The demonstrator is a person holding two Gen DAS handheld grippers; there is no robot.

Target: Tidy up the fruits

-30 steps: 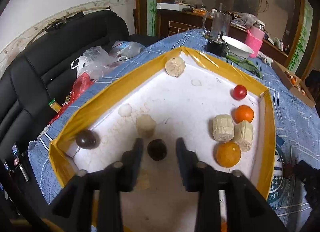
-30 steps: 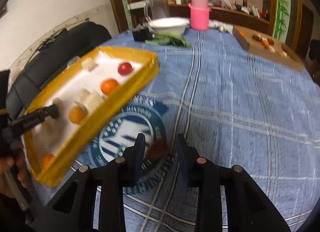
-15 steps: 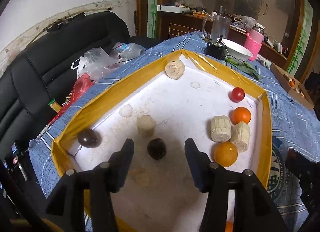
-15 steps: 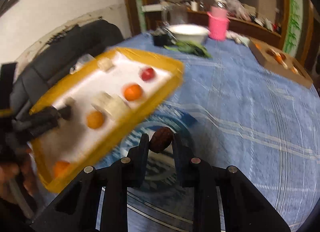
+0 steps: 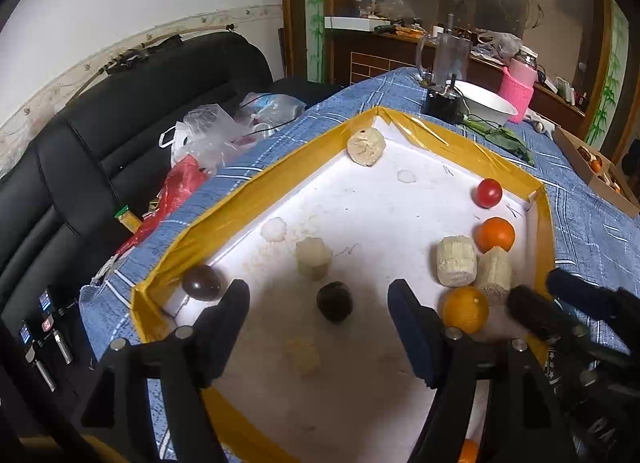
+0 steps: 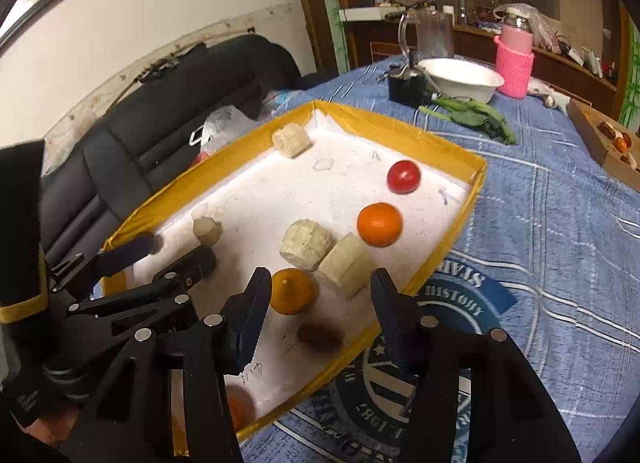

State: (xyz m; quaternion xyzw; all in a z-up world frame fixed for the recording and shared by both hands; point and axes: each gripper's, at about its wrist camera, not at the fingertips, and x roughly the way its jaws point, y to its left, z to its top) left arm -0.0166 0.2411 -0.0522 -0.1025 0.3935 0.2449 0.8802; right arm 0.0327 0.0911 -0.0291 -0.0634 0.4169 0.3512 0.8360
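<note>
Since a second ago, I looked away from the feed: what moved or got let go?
The right gripper carried a dark fruit from the tablecloth to the yellow tray and opened, releasing it. The left gripper opened around its dark fruit and backed off. The other fruits stayed put.

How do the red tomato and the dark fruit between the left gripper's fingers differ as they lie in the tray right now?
The red tomato is glossy bright red; the dark fruit is matte and almost black. The tomato sits at the tray's far end near the yellow rim, apart from both grippers; the dark fruit lies mid-tray, in front of the open left gripper, untouched. Both are small, round and rest loose on the white floor.
</note>
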